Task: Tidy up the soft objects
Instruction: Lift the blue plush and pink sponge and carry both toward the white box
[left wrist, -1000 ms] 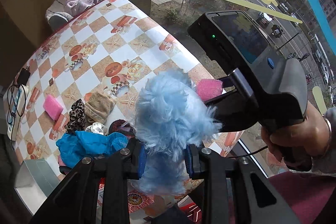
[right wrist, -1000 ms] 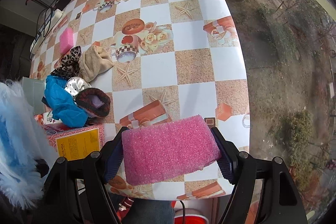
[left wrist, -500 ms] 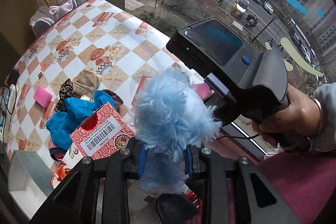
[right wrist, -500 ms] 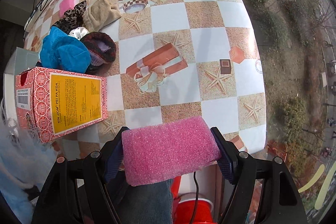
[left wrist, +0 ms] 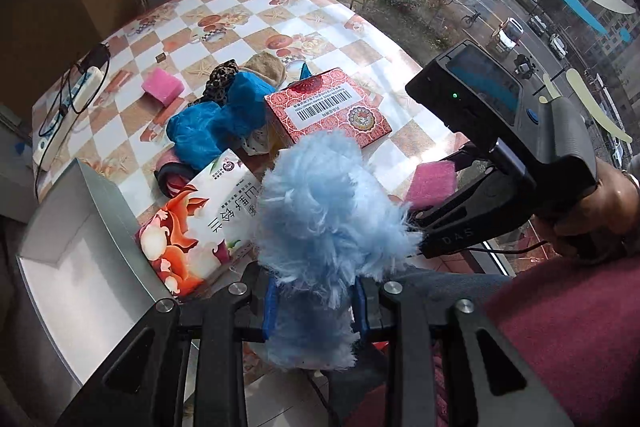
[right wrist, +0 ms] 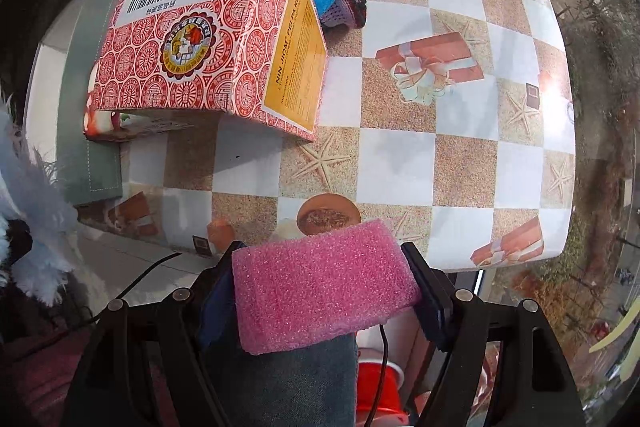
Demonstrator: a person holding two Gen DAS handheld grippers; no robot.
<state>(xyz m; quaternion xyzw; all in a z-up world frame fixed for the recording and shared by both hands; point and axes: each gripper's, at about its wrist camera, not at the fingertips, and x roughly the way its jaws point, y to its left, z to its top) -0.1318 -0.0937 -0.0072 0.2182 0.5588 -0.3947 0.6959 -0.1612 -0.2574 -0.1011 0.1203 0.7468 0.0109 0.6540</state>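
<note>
Two grippers show, each clamped on something soft. The left gripper [left wrist: 314, 307] is closed tight on a fluffy light-blue tuft [left wrist: 328, 215], whose pile hides the blue pads almost wholly and blocks the table edge behind it; the tuft's lower end is cut off among the black fingers. The right gripper [right wrist: 324, 291] holds a pink sponge block [right wrist: 322, 285] by its two short ends, jaws standing wide around it, above the near edge of the table [right wrist: 460, 155]; in the left wrist view only a corner of that sponge [left wrist: 436, 179] peeks out past the right gripper's body. On the checked tablecloth a red box [right wrist: 192, 39] stands propped at a tilt, with a barcode label on top and a yellow side panel that reads "NIN JIOM PEI PA KOA"; the small print beneath is too fine to read. A white packet with an orange fox-like drawing [left wrist: 200, 223] carries Chinese characters I cannot make out, and the red box half covers it in the right wrist view. Behind the box lies a heap partly hidden: blue cloth [left wrist: 216, 123], a leopard-print piece [left wrist: 220, 77], a tan cloth [left wrist: 266, 65]. A second pink sponge [left wrist: 162, 87] sits apart beyond them. A grey open box [left wrist: 80, 259] juts past the table's left edge.
</note>
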